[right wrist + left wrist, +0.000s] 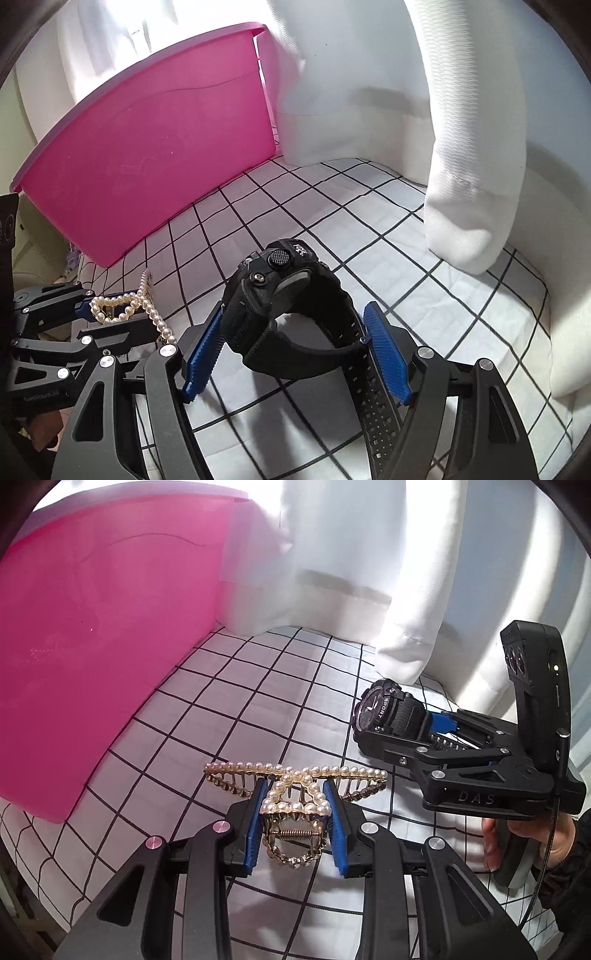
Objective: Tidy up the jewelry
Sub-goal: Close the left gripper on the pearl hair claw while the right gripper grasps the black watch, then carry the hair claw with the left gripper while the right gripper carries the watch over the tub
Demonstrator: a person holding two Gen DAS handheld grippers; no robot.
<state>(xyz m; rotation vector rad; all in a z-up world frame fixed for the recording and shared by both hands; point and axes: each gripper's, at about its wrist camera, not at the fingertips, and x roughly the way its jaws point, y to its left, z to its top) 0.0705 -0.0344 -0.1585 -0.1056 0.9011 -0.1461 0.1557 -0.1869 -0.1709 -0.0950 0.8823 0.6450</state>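
Surroundings: a white cloth with a black grid (258, 709) covers the surface; white curtains (369, 554) hang at the far side, one fold (476, 206) reaching down onto the cloth at the right.
Pink bin (92, 646): stands far left on the cloth, only its outer wall in view; its contents cannot be seen.
Left claw (295, 827): blue pads closed on the handle end of the pearl hair clip (295, 775), whose toothed jaws point away toward the far side.
Right claw (295, 347): partly closed, pads pressed on either side of the black sport watch (280, 291), the perforated strap trailing back between the fingers.
Relative position: the watch is to the right of the hair clip, just beside it, both held just above the cloth.
Right hand (528, 838): grips the handle of the right claw.
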